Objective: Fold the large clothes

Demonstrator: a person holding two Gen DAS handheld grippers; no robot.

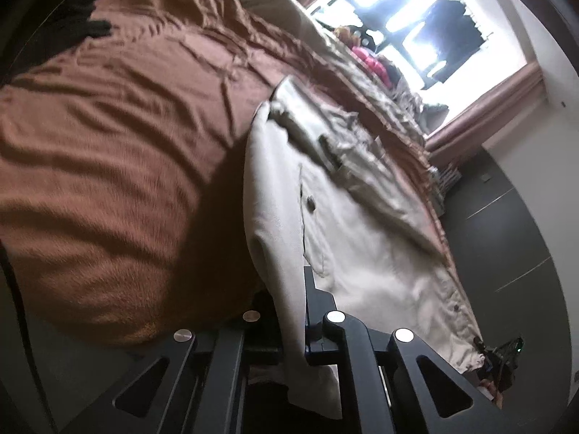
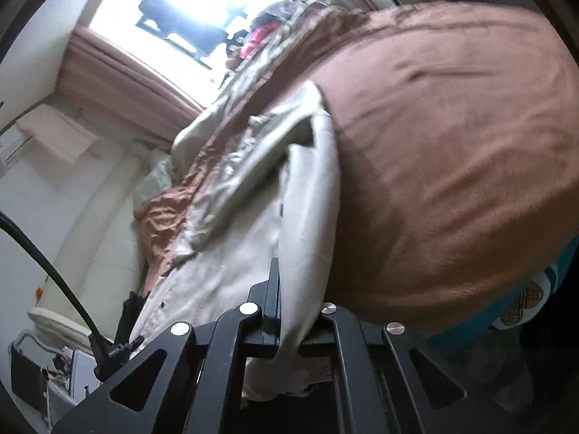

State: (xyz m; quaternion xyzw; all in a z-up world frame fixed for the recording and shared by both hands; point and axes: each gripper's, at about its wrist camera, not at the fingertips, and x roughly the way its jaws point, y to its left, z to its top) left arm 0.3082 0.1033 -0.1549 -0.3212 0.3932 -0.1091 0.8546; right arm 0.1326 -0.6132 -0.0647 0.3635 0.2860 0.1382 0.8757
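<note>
A large cream button-up garment [image 1: 354, 238] lies partly on the brown bedspread [image 1: 119, 137] and hangs stretched between both grippers. My left gripper [image 1: 293, 311] is shut on one edge of the garment, with cloth running down between its fingers. My right gripper [image 2: 289, 307] is shut on another edge of the garment [image 2: 246, 253]. In the left wrist view the right gripper [image 1: 503, 354] shows at the garment's far lower corner. Both views are tilted sideways.
The bed [image 2: 452, 144] fills most of each view. A bright window [image 1: 416, 11] with pink curtains [image 1: 481, 115] is behind it. Piled clothes [image 1: 372, 61] lie at the far end of the bed. Dark floor [image 1: 506, 231] and a black cable [image 2: 47, 264] are beside the bed.
</note>
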